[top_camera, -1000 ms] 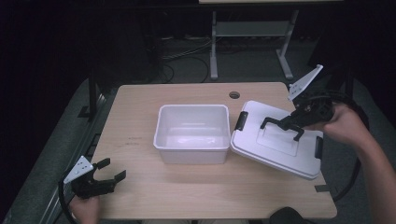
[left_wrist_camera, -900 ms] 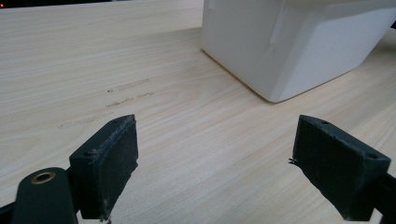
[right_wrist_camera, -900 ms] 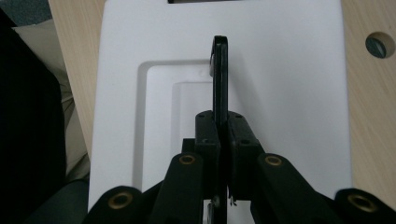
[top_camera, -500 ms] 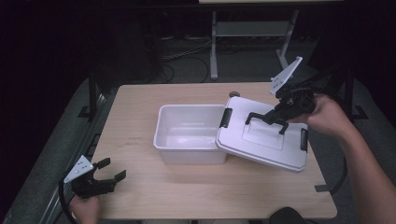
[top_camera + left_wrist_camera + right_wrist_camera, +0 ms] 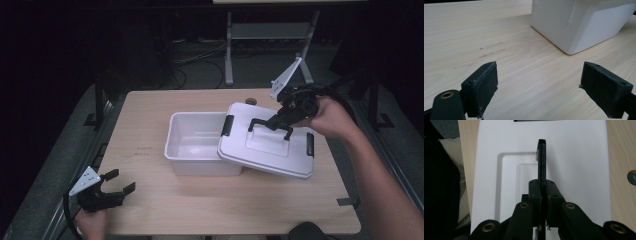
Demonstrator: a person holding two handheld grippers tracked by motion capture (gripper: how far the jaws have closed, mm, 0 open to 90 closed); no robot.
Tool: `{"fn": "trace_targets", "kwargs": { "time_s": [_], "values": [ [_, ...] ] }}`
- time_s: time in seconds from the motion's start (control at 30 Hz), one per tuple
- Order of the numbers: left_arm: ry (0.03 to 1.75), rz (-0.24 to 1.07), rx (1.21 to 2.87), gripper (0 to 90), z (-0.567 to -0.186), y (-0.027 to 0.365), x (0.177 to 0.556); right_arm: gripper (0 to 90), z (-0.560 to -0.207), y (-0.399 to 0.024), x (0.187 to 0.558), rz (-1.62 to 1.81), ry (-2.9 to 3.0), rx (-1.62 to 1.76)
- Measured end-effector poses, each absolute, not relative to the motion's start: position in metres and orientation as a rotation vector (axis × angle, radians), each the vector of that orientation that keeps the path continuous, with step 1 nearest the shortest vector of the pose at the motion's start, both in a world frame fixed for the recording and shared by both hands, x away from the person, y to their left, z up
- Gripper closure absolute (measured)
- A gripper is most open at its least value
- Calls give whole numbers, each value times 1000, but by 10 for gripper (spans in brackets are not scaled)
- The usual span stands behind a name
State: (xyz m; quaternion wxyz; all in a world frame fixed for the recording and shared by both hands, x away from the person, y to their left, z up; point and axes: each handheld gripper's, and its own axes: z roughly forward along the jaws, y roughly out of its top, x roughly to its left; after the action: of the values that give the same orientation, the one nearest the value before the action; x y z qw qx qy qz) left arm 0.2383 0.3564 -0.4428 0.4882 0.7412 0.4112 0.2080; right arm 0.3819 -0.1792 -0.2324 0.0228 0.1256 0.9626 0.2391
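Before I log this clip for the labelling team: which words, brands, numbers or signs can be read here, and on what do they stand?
None: no readable text in any view.
White lid: plain, no label; its black handle is unmarked.
White bin: plain walls.
Table: only faint scuff marks, not letters.
Left claw and right claw: no markings legible.

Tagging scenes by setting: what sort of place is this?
Likely a lab or recording workspace, not a home: a bare wooden table, loose cables on the floor behind it, and a metal stand in a darkened room.
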Motion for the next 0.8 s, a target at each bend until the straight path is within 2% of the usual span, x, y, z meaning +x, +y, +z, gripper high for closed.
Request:
{"fn": "trace_targets", "kwargs": {
  "time_s": [0.8],
  "values": [
    [994, 499, 1810, 134, -443, 356, 239, 847, -230, -126, 399, 727, 3014, 289]
  ]
}}
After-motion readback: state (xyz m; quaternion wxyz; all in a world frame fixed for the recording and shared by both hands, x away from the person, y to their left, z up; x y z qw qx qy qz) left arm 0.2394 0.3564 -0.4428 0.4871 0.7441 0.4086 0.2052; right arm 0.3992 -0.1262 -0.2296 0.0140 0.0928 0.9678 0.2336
